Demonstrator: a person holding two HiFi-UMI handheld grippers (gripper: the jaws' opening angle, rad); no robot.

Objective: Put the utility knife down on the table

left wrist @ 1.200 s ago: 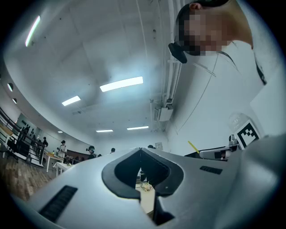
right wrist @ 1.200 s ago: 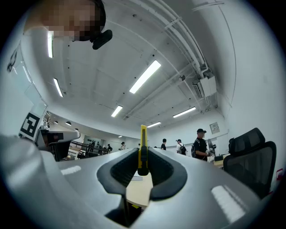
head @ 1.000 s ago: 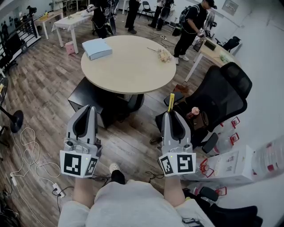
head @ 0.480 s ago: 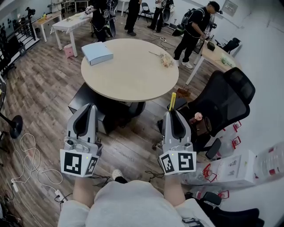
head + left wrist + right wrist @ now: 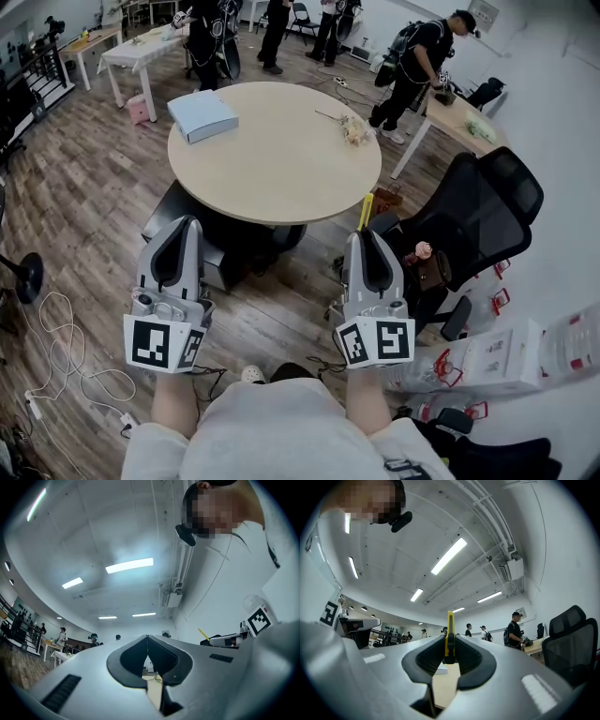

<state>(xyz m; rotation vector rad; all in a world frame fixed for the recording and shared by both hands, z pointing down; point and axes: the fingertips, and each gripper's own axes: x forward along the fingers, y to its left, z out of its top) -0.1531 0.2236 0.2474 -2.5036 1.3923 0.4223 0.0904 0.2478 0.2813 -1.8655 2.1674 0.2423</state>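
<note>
Utility knife point(image 5: 364, 210), yellow, is clamped in the jaws of the right gripper point(image 5: 365, 236) at 1 o'clock, not yet on the bench point(image 5: 281, 169). Left gripper point(image 5: 180, 227) at 11 o'clock: jaws closed tip to tip, empty. Beyond, at 12 o'clock, the round bench carries a blue box point(image 5: 202, 114) toward its 10 o'clock edge.

The left gripper point(image 5: 181, 225) and the right gripper point(image 5: 367, 234) are both pale grey with black pads, and each carries a cube patterned with black-and-white square markers. The slim yellow utility knife point(image 5: 364, 212) has a black strip down its middle. The round wooden table point(image 5: 281, 159) is plain light beige, the flat box point(image 5: 202, 116) pale blue, the padded office chair point(image 5: 473, 220) black, and the plank floor point(image 5: 84, 187) streaked brown and grey.
</note>
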